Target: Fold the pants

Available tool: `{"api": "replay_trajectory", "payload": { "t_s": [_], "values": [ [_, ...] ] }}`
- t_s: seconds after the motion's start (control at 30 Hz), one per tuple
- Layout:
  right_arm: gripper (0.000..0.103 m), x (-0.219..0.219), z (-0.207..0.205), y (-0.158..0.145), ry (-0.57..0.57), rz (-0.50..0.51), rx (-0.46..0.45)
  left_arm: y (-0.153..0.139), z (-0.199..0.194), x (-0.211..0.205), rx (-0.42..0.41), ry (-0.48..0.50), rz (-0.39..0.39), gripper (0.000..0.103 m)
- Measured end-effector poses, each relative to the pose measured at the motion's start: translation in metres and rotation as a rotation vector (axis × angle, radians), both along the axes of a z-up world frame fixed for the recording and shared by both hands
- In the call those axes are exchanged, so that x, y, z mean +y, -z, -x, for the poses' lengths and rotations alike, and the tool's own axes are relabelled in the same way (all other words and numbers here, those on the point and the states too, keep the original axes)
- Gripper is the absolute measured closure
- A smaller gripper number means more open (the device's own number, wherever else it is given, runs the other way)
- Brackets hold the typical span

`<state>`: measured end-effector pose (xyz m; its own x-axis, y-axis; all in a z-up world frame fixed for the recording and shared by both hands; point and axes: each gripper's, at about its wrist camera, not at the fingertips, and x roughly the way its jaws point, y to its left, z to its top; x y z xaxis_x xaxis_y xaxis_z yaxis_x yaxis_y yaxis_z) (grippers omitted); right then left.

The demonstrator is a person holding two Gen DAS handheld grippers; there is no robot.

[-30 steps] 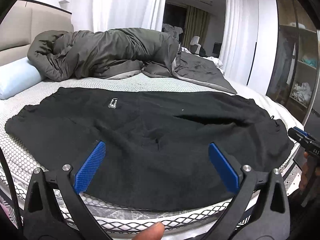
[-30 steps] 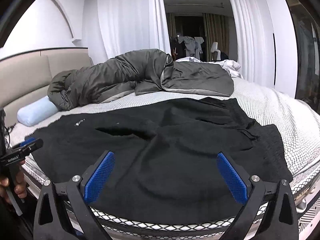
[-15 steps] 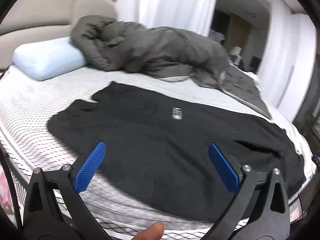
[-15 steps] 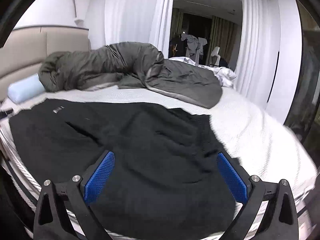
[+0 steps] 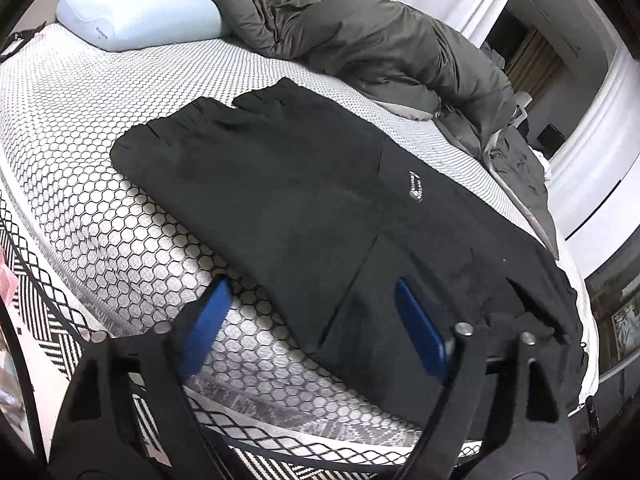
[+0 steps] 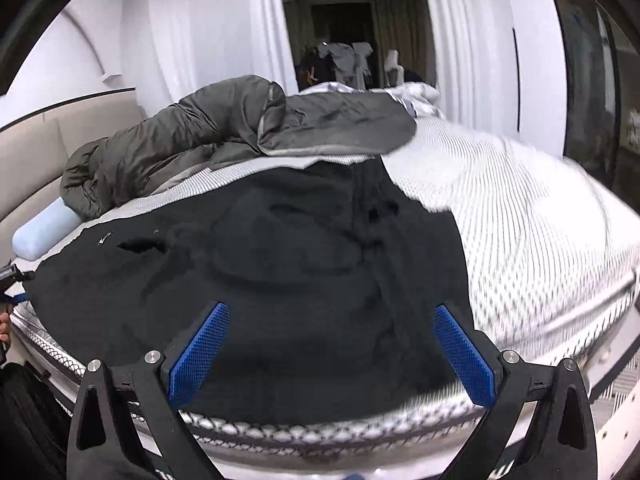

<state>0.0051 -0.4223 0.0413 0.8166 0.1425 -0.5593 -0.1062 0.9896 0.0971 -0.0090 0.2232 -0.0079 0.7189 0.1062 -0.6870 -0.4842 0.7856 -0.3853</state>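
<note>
I see the black pants [image 5: 304,200] spread flat across the near part of the mattress [image 5: 100,152], one hem toward the pale blue pillow [image 5: 140,20]. My left gripper [image 5: 316,324] hangs above the near edge of a leg; its jaws have just been closing but the pads are apart, cloth below them, nothing pinched. My right gripper [image 6: 328,356] hovers over the other end, fingers spread wide (frame blurred there). A grey duvet [image 6: 224,132] is heaped behind

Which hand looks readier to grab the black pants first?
Left, probably. The left gripper straddles the near edge of the pants, its jaws just closing without pinching. The right gripper hovers wide open.
</note>
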Motion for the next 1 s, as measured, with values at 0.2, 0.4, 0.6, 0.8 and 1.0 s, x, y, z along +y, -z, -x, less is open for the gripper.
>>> {"api": "replay_trajectory", "payload": {
  "t_s": [0.2,0.4,0.6,0.8,1.0],
  "values": [
    [0.000,-0.005,0.006,0.020,0.043,-0.064,0.055,0.012,-0.031,0.011,0.019,0.011,0.001,0.081],
    [0.000,-0.029,0.016,0.033,0.106,-0.198,0.124,0.003,-0.033,0.022,-0.063,-0.042,-0.035,0.100],
    [0.016,-0.062,0.012,0.058,0.157,-0.412,0.190,0.004,-0.028,0.023,-0.060,-0.055,-0.044,0.100],
    [0.073,-0.062,-0.023,0.052,0.186,-0.456,0.228,0.004,-0.021,0.021,-0.062,-0.053,-0.057,0.100],
    [0.082,-0.080,-0.026,0.039,0.238,-0.467,0.224,0.008,-0.019,0.009,-0.037,-0.018,-0.058,0.100]
  ]
}}
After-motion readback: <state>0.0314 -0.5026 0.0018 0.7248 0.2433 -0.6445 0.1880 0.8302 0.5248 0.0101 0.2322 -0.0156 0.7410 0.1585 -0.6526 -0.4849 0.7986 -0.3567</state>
